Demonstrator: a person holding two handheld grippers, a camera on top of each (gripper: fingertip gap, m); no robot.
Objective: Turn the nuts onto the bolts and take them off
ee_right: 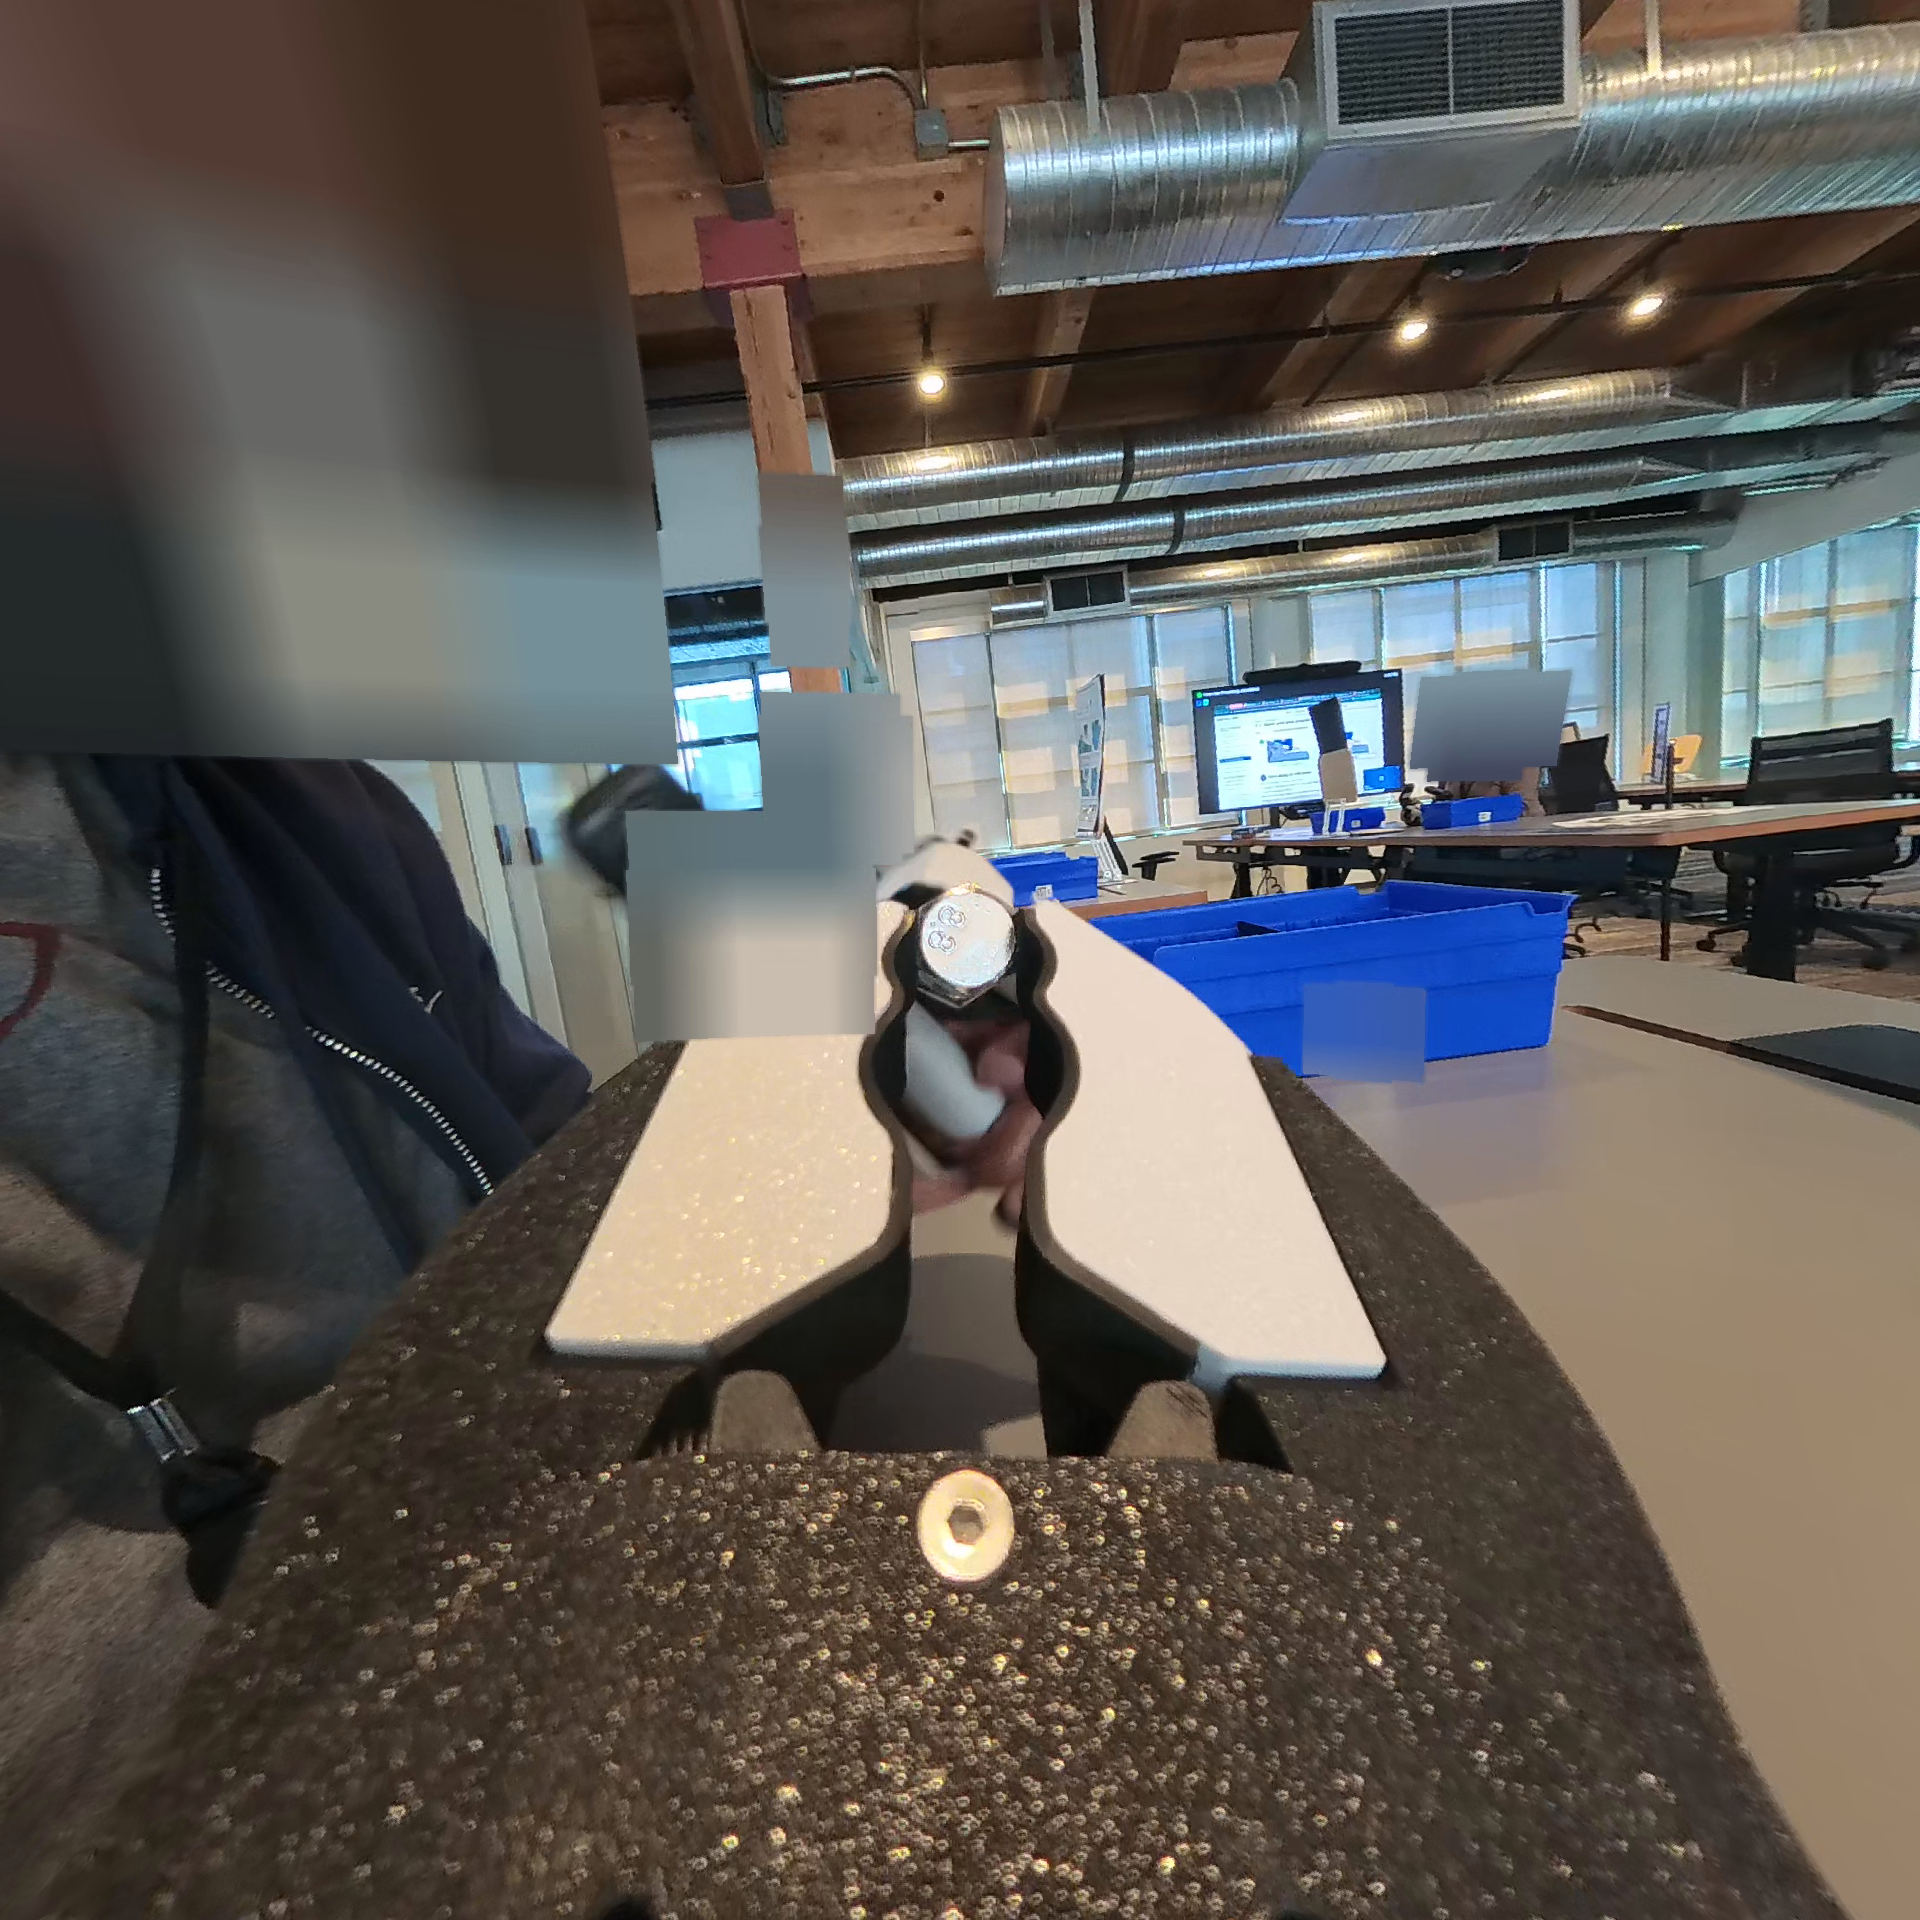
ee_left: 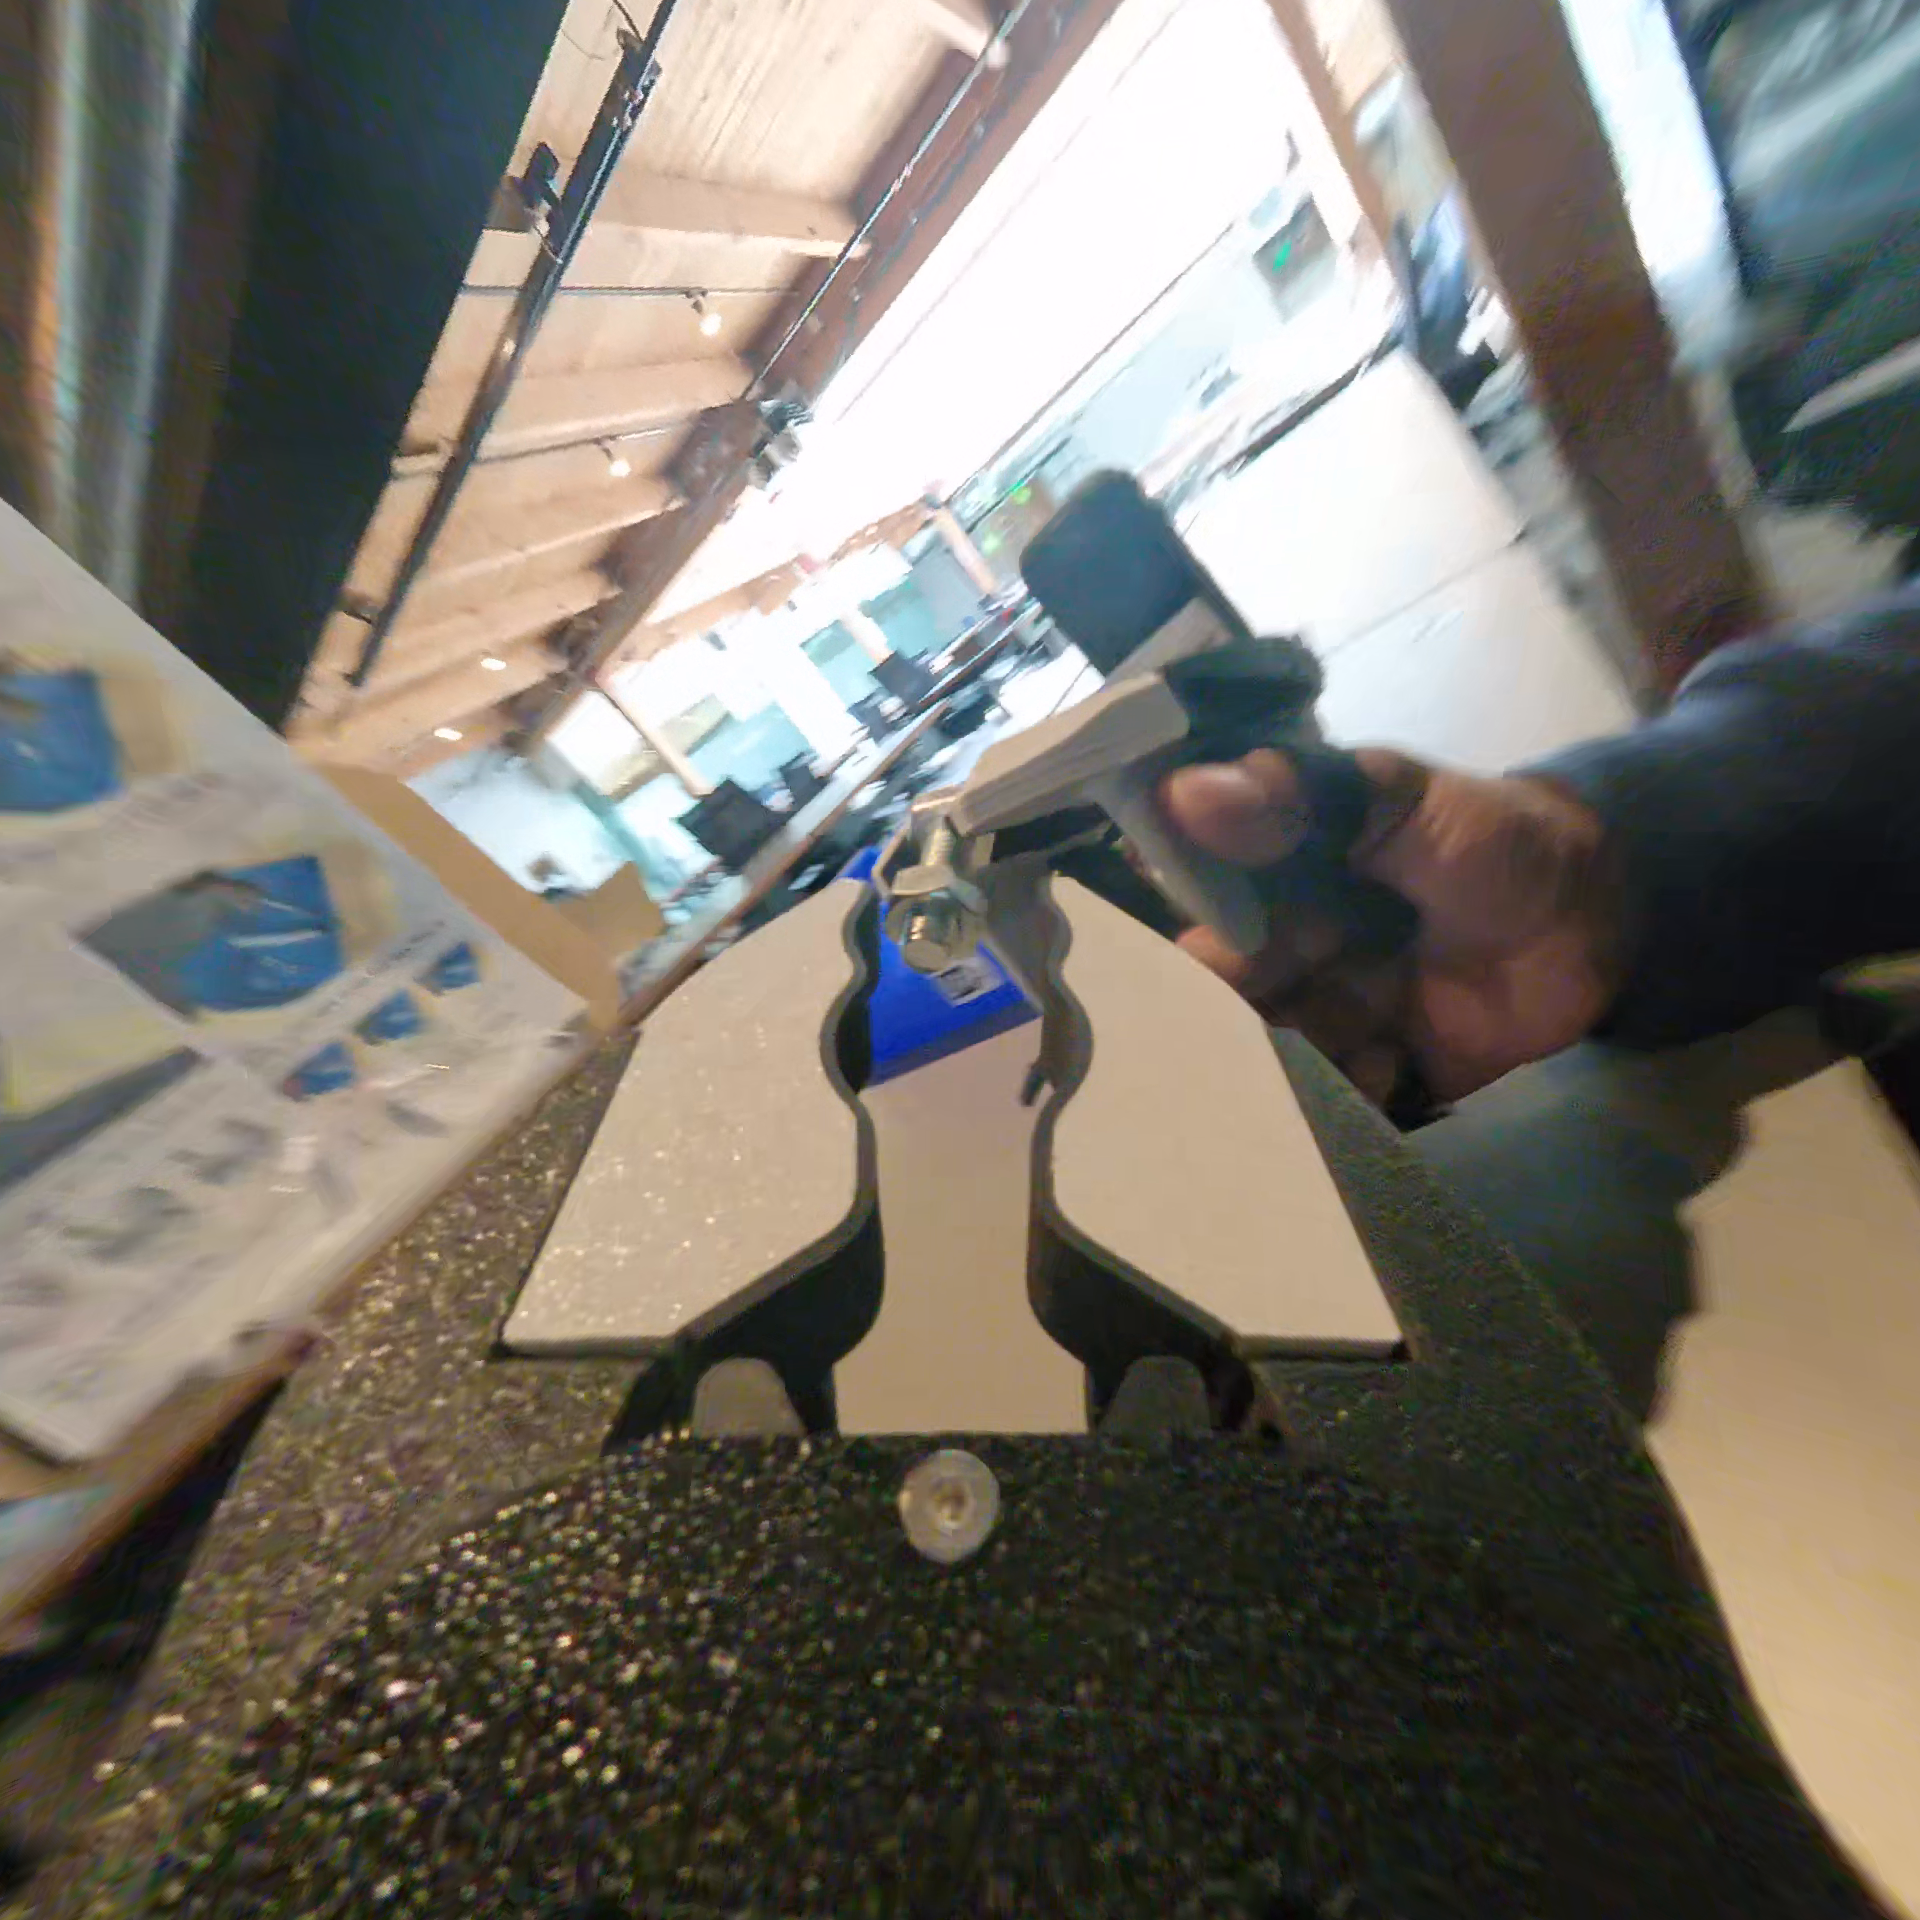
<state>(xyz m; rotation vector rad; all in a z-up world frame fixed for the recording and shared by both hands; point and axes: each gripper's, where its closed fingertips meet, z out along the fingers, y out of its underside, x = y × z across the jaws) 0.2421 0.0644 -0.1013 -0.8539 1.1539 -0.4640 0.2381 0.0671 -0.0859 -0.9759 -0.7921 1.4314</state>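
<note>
Speckled black body up close, then the left gripper (ee_left: pixel 940 909), with a printed sheet (ee_left: pixel 208 987) off to its left; its fingers are drawn in close either side of the nut (ee_left: pixel 935 896), but whether they're actually biting it, can't tell; the nut sits partway along the bolt (ee_left: pixel 928 844), which is held up in the air; right of that, a hand (ee_left: pixel 1455 914) holds the other tool. Over on the right gripper (ee_right: pixel 961 966), the fingers are pinched on the bolt's hex head; a blue bin (ee_right: pixel 1351 966) sits right of it on the table (ee_right: pixel 1558 1247). My guess: small steel parts, rigid, weighty for their size, smooth and slippery; grab the flats of the hex, never the threads, or it'll just spin.
</note>
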